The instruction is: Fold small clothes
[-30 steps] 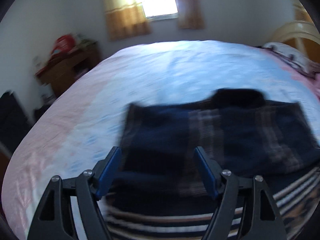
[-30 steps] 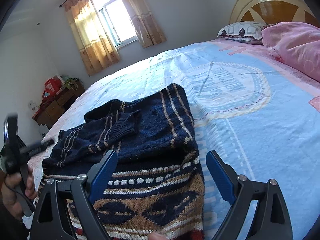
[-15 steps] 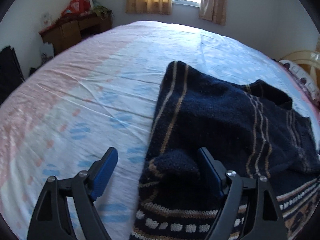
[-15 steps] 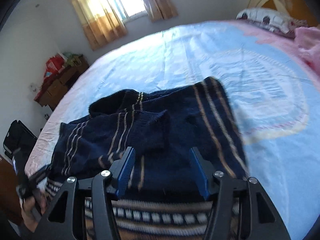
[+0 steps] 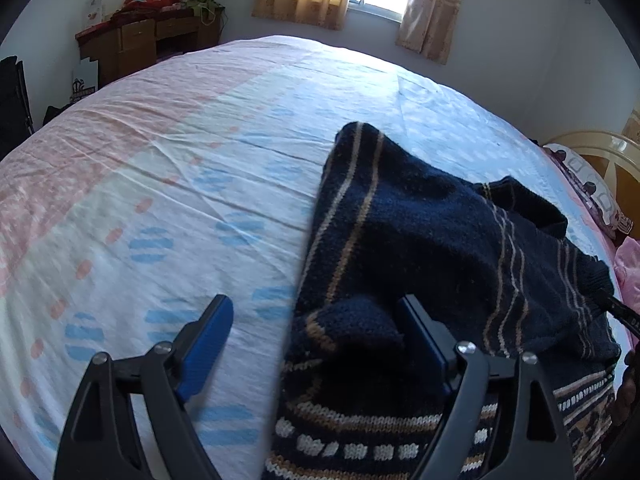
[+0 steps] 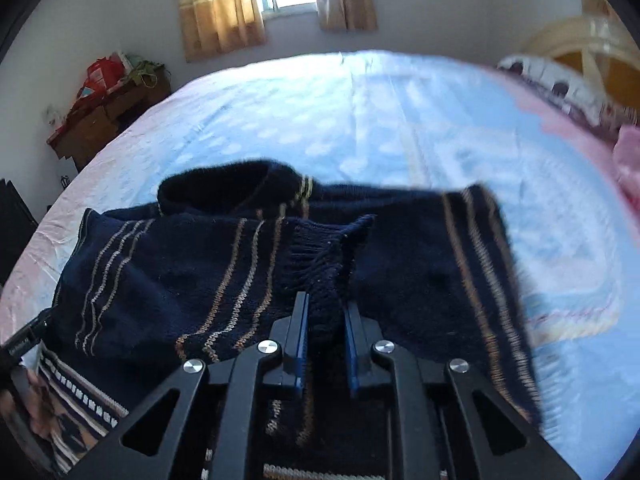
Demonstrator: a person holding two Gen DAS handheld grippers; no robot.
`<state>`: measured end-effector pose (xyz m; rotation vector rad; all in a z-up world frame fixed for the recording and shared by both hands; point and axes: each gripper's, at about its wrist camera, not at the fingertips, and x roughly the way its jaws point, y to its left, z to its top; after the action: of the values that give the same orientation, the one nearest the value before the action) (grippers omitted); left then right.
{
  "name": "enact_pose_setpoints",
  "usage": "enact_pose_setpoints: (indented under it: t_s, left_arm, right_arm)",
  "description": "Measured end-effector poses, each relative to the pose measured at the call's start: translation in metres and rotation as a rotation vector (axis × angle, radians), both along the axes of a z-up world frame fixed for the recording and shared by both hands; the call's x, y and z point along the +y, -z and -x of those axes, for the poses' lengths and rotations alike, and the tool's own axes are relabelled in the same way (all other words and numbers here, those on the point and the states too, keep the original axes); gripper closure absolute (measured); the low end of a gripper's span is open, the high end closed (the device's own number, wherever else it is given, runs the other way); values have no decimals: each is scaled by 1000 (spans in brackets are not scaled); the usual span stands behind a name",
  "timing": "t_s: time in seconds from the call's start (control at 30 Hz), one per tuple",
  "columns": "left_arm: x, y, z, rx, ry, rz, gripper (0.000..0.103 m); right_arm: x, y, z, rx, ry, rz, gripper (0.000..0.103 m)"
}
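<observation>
A navy knitted sweater (image 5: 420,248) with tan stripes and a patterned hem lies on the bed, both sleeves folded in over the body. It also shows in the right wrist view (image 6: 224,264). My left gripper (image 5: 316,332) is open at the sweater's left edge, with a folded sleeve cuff (image 5: 352,328) lying between its fingers. My right gripper (image 6: 325,320) is shut on the ribbed cuff (image 6: 324,252) of the other sleeve, over the middle of the sweater.
The bed sheet (image 5: 160,184) is pale blue and pink, with open room left of and beyond the sweater. A wooden desk (image 5: 144,48) stands at the far left wall. A pillow (image 6: 560,84) and headboard (image 6: 592,52) are at the right.
My right gripper has closed from wide open onto the sleeve cuff and moved over the sweater's middle. My left gripper has stayed open and settled at the sweater's left edge.
</observation>
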<state>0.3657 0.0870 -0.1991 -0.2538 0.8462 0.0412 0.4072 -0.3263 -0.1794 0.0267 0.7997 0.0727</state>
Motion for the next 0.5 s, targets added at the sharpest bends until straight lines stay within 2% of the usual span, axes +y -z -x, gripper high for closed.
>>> enact_pose_setpoints:
  t_s: [0.1,0.23,0.33,0.4,0.47,0.5]
  left_arm:
    - [0,0,0,2,6,-4,12]
    - [-1,-1,0,1,9,-11,9]
    - [-5,0,-2,18,11,-35,9]
    - [-9,1,-2,25,7,-62,8]
    - [-11,1,-4,27,8,-81,7]
    - [-12,1,-4,29,5,-89,6]
  right_arm:
    - [-8,1,0,-7,44,36,88]
    - [-27,17,-7,44,135,47,88]
    - [-30,23,-11,52,118,60,85]
    - [-28,19,-10,56,112,80,73]
    - [-26,12,-7,48,104,77,43]
    - [-24,6,-4,23,103,82,42]
